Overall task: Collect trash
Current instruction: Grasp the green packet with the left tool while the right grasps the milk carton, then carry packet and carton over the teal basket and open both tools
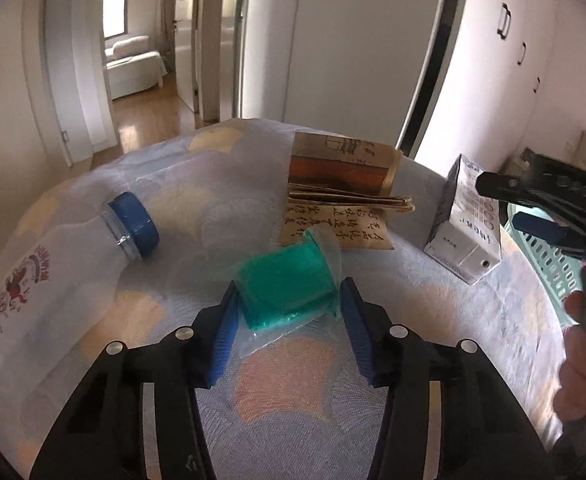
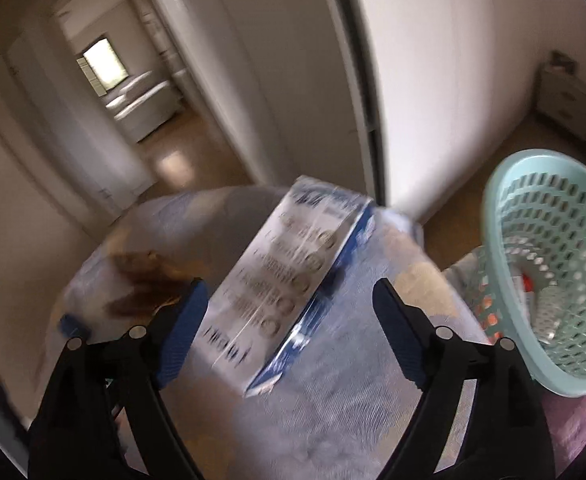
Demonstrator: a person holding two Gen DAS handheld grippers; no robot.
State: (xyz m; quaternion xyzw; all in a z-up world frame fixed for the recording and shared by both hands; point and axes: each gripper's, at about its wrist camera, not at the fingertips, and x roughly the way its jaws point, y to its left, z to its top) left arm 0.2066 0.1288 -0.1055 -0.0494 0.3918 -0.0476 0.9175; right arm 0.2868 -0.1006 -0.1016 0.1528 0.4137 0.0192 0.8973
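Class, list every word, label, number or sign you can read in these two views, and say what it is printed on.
Plastic bottle: red and blue label with Chinese characters, upside down, too distorted to read.
Paper bag: brush-style Chinese writing, not legible here.
Carton: print too small to read; blurred in the right wrist view.
Nothing can be quoted with confidence.

We see soft daylight entering from a far window [image 1: 114,10] down the hallway, leaving the near scene evenly lit, with faint shadows. The left wrist view is sharp, its fisheye bending door frames and darkening the corners. The right wrist view is dimmer and motion-blurred — print on the carton [image 2: 289,280] smears, though the basket [image 2: 549,272] stays fairly crisp. Glare marks the wooden floor [image 2: 173,164].
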